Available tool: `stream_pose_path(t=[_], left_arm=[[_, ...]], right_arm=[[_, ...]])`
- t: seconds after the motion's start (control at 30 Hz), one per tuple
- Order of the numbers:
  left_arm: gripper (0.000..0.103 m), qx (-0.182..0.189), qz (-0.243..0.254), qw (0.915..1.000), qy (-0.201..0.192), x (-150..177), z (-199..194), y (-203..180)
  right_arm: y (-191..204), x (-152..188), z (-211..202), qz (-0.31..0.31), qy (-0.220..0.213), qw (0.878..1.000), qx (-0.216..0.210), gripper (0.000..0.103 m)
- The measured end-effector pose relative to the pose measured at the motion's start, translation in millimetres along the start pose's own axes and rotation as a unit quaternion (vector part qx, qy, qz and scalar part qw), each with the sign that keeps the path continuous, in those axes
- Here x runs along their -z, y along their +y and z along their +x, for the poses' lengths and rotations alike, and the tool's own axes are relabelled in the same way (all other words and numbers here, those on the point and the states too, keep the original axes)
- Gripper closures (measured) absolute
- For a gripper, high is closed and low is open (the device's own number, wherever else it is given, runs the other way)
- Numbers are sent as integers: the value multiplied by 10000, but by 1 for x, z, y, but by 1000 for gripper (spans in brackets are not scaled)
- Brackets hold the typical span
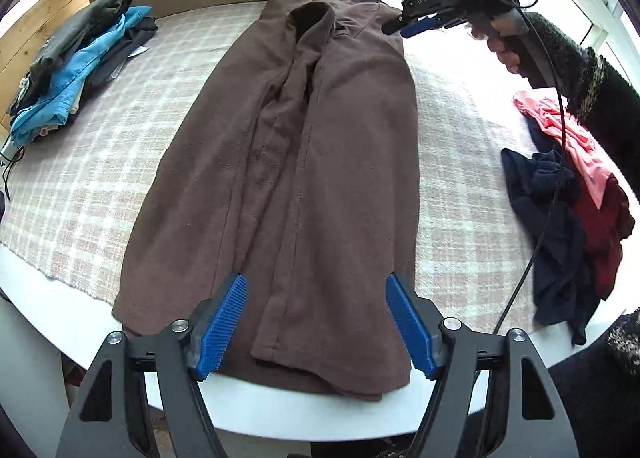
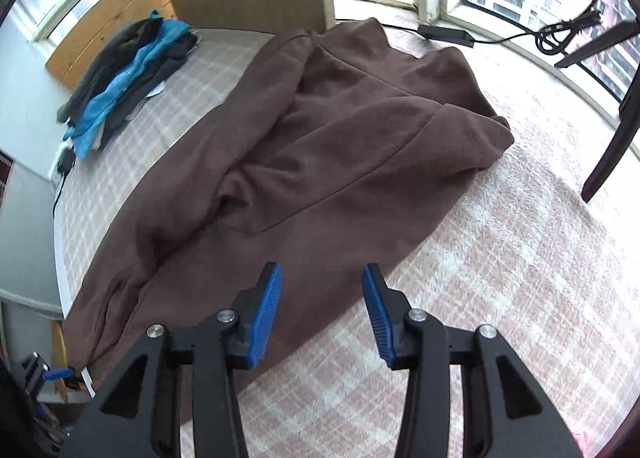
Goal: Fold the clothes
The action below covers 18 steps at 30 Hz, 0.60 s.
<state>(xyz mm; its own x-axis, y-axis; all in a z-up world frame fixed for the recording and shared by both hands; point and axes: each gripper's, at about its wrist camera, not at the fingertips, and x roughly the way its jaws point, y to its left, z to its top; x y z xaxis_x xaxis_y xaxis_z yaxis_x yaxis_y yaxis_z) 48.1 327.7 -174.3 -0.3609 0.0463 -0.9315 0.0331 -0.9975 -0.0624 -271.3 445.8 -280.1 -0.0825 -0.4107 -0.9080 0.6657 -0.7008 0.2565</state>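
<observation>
Both hand-held grippers empty: left point(image 1: 314, 322) wide over brown fleece jacket point(image 1: 296, 162) hem, right point(image 2: 322, 312) half-open. Risk: grabbing only the top layer below, fold skews.

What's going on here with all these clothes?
A person is folding laundry on a checked blanket, holding a gripper in each hand. A brown fleece lies lengthwise, sides folded in. The left gripper hovers open over its near hem; the right gripper is open above the fleece's edge. Neither holds anything. A folded pile sits at the left, unfolded clothes at the right.
</observation>
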Motion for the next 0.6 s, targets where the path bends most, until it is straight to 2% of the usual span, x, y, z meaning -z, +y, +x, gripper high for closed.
stream_pose_path(t=[0.07,0.1,0.13,0.17,0.2,0.23,0.33,0.37,0.4,0.47,0.57,0.6], left_arm=[[35,-149,367,9991,158,-1,22,-17],[41,-224,553,9979,238,-2,33,-25],[48,-164,674,9972,293,0,40,-29],[58,35,658,9978,121,3,40,-29],[60,209,569,9981,69,3,40,-25],[60,382,478,9981,23,4,39,-20],[73,566,302,9978,157,2,29,-7],[81,618,241,9976,205,1,24,-2],[83,685,221,9972,193,2,15,2],[81,574,235,9981,42,6,-2,5],[73,435,200,9987,185,5,4,3],[69,406,179,9987,245,4,8,2]], right_arm=[[-8,-9,13,313,76,9995,65,61],[-6,-10,15,268,42,9996,117,61],[-3,-10,18,222,9,9996,168,66],[0,-10,20,99,-24,9995,289,72],[7,-7,21,-162,-55,9984,532,90],[13,-4,22,-387,-75,9968,692,97],[5,4,12,-502,-21,9968,621,101],[-1,6,3,-474,-67,9965,692,101],[-8,7,-3,-397,-108,9964,744,103],[-25,3,-9,-53,-104,9988,479,102],[-49,-3,-18,462,-99,9989,80,100],[-54,-5,-18,632,-80,9980,-49,94]])
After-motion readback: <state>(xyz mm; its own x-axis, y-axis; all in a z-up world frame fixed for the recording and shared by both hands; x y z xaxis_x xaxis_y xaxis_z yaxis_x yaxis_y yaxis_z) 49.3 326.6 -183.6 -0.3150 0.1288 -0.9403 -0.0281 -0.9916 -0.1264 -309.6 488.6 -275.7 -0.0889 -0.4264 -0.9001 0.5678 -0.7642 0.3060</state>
